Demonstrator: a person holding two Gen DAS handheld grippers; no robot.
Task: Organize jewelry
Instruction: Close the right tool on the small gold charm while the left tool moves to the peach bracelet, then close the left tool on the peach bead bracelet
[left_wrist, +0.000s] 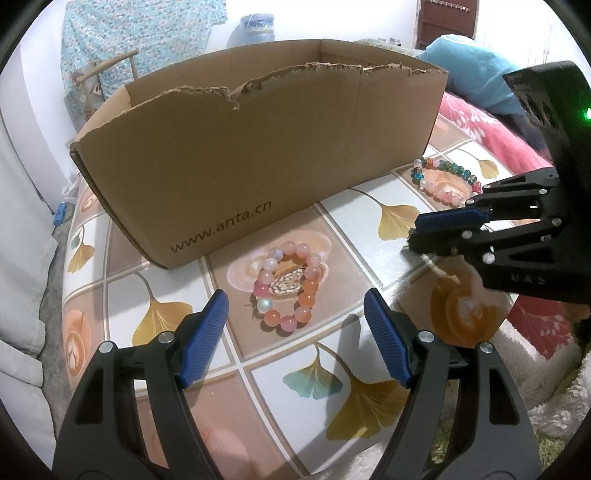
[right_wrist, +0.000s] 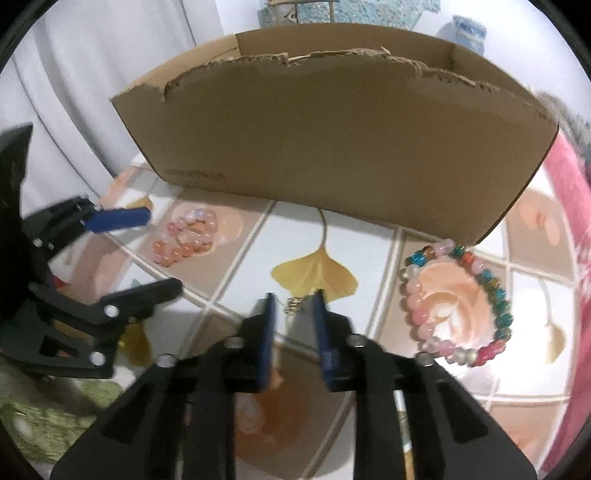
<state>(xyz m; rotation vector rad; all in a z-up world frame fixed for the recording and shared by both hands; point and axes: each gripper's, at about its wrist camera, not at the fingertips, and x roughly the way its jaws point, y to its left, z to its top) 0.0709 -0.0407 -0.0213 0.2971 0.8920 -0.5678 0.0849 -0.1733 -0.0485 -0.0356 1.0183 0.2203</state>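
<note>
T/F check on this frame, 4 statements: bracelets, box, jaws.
1. The pink-orange bracelet lies on the table ahead of the left gripper. True.
2. Both bracelets are inside the cardboard box. False: both lie on the table outside it.
3. The left gripper's jaws are shut. False: they stand wide apart.
4. The multicoloured bracelet lies to the right of the right gripper, untouched. True.
</note>
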